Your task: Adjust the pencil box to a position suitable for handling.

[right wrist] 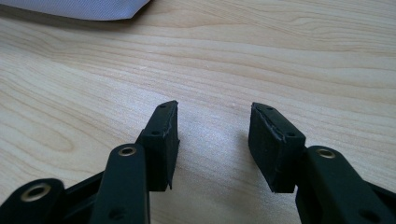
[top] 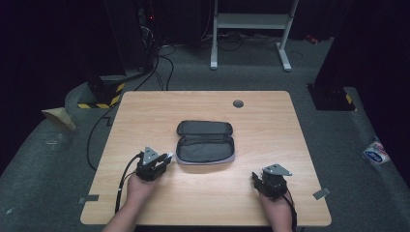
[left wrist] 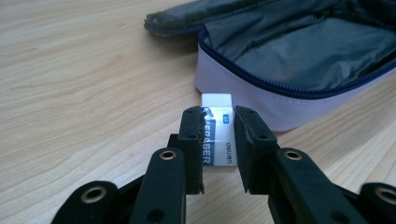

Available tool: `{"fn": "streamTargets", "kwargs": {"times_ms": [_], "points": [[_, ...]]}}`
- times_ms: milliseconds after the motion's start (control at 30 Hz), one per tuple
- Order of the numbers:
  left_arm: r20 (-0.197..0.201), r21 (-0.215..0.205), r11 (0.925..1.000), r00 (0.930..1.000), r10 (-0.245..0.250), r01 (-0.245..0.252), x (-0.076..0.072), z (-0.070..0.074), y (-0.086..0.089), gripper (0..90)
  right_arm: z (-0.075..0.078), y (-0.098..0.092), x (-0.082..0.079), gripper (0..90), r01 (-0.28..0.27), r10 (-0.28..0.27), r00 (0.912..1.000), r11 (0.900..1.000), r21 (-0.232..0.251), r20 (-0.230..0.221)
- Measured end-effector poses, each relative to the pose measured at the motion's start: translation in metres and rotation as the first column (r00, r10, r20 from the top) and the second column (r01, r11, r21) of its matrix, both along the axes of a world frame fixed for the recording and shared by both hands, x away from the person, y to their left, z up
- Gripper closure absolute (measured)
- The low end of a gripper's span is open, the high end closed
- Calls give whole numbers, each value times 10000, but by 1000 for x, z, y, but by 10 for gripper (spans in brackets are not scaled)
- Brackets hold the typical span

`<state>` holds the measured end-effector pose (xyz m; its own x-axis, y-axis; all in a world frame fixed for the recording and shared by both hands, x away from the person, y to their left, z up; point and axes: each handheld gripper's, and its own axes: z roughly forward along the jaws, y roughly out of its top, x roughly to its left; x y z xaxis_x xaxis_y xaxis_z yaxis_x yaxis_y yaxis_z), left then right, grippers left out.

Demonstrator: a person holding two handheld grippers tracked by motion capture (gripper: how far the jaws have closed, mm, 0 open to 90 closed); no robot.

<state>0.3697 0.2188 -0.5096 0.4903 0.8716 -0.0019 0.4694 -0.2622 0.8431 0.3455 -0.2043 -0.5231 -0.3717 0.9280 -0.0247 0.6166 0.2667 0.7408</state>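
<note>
A white eraser point(left wrist: 218, 133) in a blue-and-white printed sleeve is pinched between the two black jaws of the left claw point(left wrist: 219, 140), the pads pressed on its long sides and its bare white end poking out beyond the tips. It sits low over the table point(left wrist: 84, 93), just beside the pale outer wall of an open pencil case point(left wrist: 299, 60), whose grey-lined compartment lies open behind a blue zip. In the high view, the left claw point(top: 167, 157) is seen at the case's point(top: 205, 142) near left corner, with the lid folded back away from the person.

The step in hand is judged to be the carrying of the eraser into the case. For this to be done well, the grip should be held firm, since only the sleeved part is clamped and the sleeve could slip on the rubber. The eraser should be raised clear of the wall and zip before it is moved across, so that the soft rim is not snagged or pushed along the table. It should be lowered into the lined hollow and released only once it is resting there.

The right claw point(right wrist: 212, 140) is spread, with nothing between its jaws, over bare wood; in the high view it point(top: 273, 181) lies well apart from the case. The case could be steadied with it if it slides.
</note>
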Motion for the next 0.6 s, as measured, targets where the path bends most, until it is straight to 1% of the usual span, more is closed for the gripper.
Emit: {"fn": "streamTargets", "kwargs": {"times_ms": [33,367,500,600], "points": [[30,-83,10000,10000,40,-40,-1,1,1,731,0,0,0,523,14,-14,10000,10000,3,-8],[383,-423,9991,9992,90,-73,-6,12,6,731,0,0,0,521,-1,1,10000,10000,-5,4],[456,-604,9981,9989,141,-113,-7,15,7,730,0,0,0,520,0,0,10000,10000,-3,1],[511,-603,9981,9986,150,-119,-8,18,9,731,0,0,0,520,17,-17,10000,10000,-1,-5]]}}
